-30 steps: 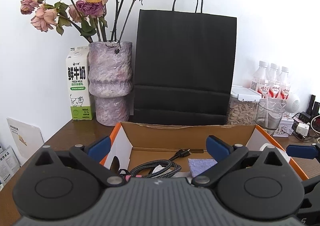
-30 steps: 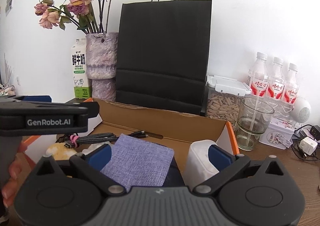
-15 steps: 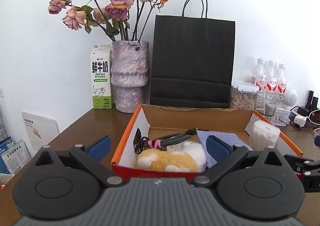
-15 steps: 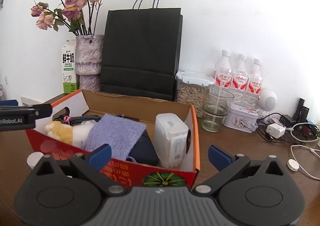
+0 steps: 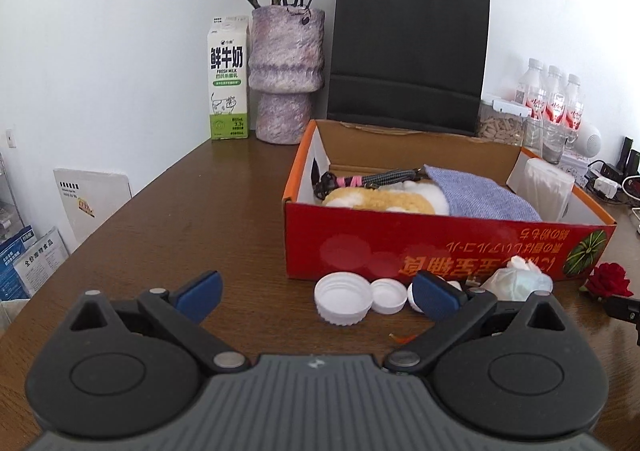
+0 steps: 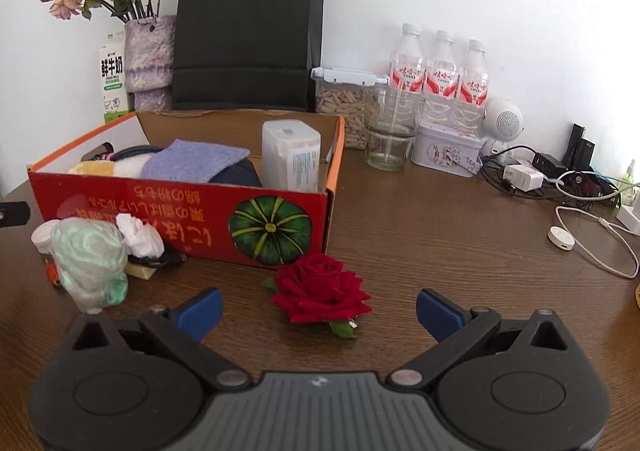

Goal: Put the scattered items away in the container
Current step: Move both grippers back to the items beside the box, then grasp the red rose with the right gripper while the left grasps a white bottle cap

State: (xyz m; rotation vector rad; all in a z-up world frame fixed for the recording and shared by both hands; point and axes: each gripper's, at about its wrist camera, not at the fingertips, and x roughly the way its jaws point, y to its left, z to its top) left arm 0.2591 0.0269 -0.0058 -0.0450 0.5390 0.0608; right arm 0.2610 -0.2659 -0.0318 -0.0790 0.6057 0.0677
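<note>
A red cardboard box (image 5: pixel 400 247) (image 6: pixel 192 207) stands on the brown table. It holds a plush toy (image 5: pixel 384 201), a braided cable (image 5: pixel 372 179), a purple cloth (image 6: pixel 192 161) and a white canister (image 6: pixel 292 159). In front of it lie white bottle caps (image 5: pixel 342 297), a pale green rose-shaped bundle (image 6: pixel 90 257) with white tissue (image 6: pixel 140 237), and a red rose (image 6: pixel 320 289). My left gripper (image 5: pixel 316 293) is open and empty, just short of the caps. My right gripper (image 6: pixel 318 309) is open and empty, with the red rose between its fingertips.
Behind the box stand a black paper bag (image 6: pixel 248 35), a flower vase (image 5: pixel 286 71) and a milk carton (image 5: pixel 227 79). To the right are water bottles (image 6: pixel 440 71), a glass (image 6: pixel 390 131), a tin (image 6: pixel 446 149), chargers and cables (image 6: pixel 520 179). Papers (image 5: pixel 92 197) sit past the table's left edge.
Both grippers have pulled back from above the box and dropped low to the table in front of it. The caps, green bundle and red rose have come into view.
</note>
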